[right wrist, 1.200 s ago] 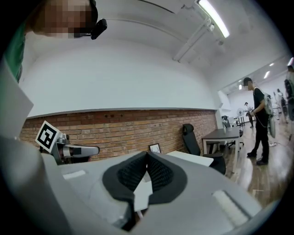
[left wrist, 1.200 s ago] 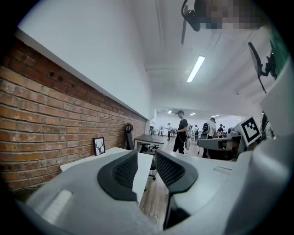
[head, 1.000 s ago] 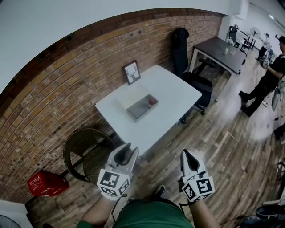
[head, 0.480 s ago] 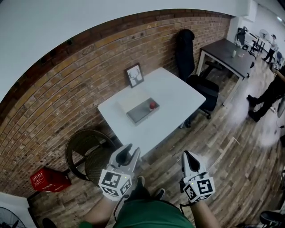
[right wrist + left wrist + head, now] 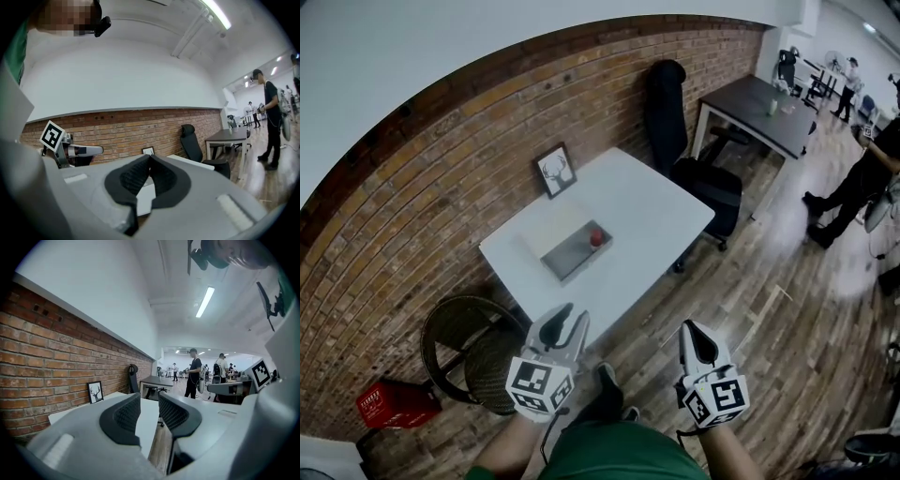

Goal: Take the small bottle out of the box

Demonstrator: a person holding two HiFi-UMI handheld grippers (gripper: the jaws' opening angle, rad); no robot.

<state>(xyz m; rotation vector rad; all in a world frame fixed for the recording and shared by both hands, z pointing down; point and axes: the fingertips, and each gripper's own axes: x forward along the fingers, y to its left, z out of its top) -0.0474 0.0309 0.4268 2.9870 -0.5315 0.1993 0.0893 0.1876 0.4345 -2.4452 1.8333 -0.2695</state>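
Red crate (image 5: 394, 405) on the floor, far left; wicker chair (image 5: 459, 328) beside it. Left gripper (image 5: 564, 314), near, jaws parted, nothing between them. White table (image 5: 656, 211) beyond, bearing a grey box (image 5: 579, 266); the small bottle (image 5: 596, 238) sits in its right end. Right gripper (image 5: 689, 328), near, clenched, empty. Black office chair (image 5: 670, 103), far right.

Between the left gripper (image 5: 565, 317), the right gripper (image 5: 692, 330) and the near edge of the white table (image 5: 647, 220), only bare wooden floor (image 5: 750, 309) is seen. The tabletop is left bare around the open-topped box (image 5: 567, 261). The far side is closed off by a framed picture (image 5: 554, 171) and the brick wall (image 5: 441, 187). A wicker chair (image 5: 478, 352) is set at the table's left corner and a black office chair (image 5: 708, 183) at its right end.
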